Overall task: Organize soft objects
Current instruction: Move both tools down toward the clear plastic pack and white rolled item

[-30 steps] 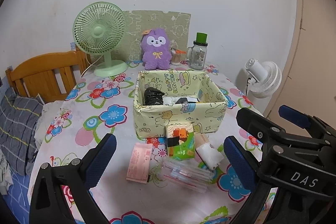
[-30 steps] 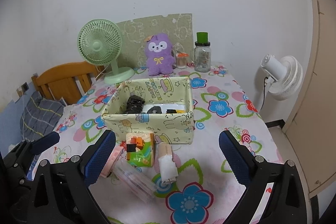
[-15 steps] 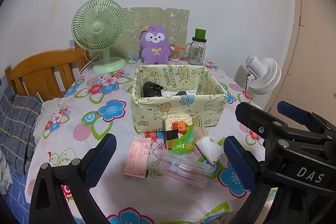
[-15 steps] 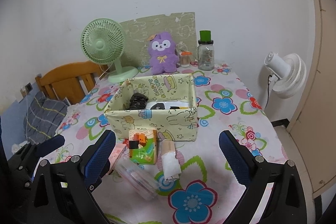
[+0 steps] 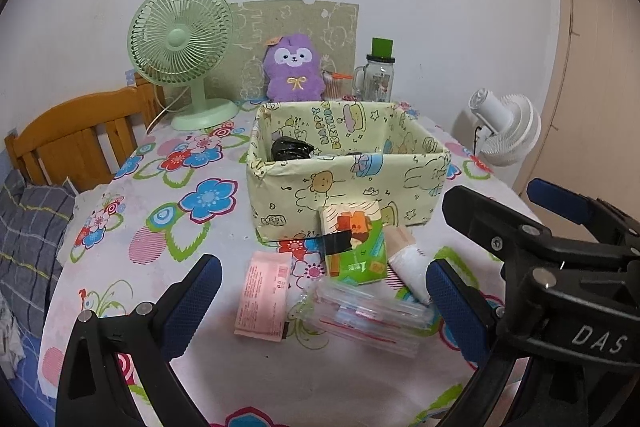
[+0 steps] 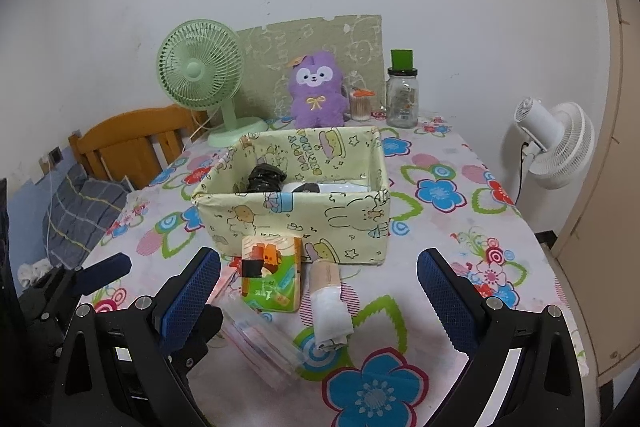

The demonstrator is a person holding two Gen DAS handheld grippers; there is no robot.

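The table (image 6: pixel 500 235), under its flowered cloth, carries everything. Toward its middle stands the pale yellow storage box (image 6: pixel 296 215), open at the top, with a black bundle (image 6: pixel 265 178) and something white already lying inside, so I'd judge the sorting has only begun. Along the far edge stand a green fan (image 6: pixel 202 71), a purple plush toy (image 6: pixel 318 89) and a glass jar (image 6: pixel 402 95), none of them in the box; whether the plush is meant to go in I cannot say.

Just in front of the box's near wall four things lie close together: a green tissue pack (image 6: pixel 271 273) leaning against the wall, a rolled white-and-tan cloth (image 6: pixel 328 301) beside it, a clear plastic packet (image 5: pixel 368 315) nearer the front edge, and a pink packet (image 5: pixel 266 293) to its left. All of these appear left to do.

The left gripper (image 5: pixel 320 307) hangs wide open and empty above the front edge, aimed at that cluster. The right gripper (image 6: pixel 318 301) is equally wide, holding nothing, its gap framing the tissue pack and roll.
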